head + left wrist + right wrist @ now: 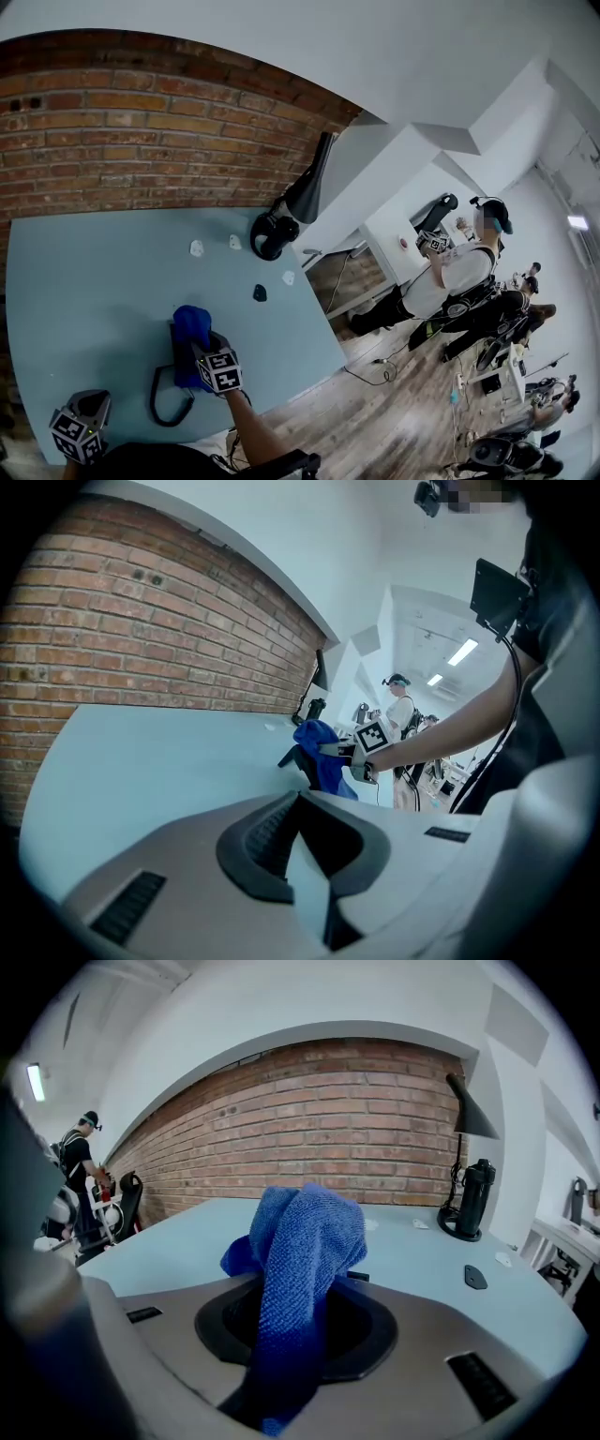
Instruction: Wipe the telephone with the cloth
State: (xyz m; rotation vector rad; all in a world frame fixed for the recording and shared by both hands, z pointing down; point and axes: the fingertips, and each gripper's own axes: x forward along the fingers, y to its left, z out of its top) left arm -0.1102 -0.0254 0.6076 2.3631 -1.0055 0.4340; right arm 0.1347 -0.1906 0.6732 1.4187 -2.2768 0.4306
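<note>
A blue cloth (190,326) lies bunched over a black telephone (180,373) near the front of the pale blue table (103,281). The telephone's black cord (159,408) loops toward the table's front edge. My right gripper (200,350) is shut on the cloth and holds it against the telephone's top. In the right gripper view the cloth (305,1241) rises out of the jaws and hides most of the telephone. My left gripper (90,406) hovers low at the front left, shut and holding nothing. Its view looks across at the cloth (317,741) and the telephone (296,761).
A black desk lamp (291,211) stands by the brick wall at the table's far right corner. Small white pieces (197,248) and a small black piece (260,292) lie between the lamp and the telephone. Past the table's right edge, people (459,272) stand in the room.
</note>
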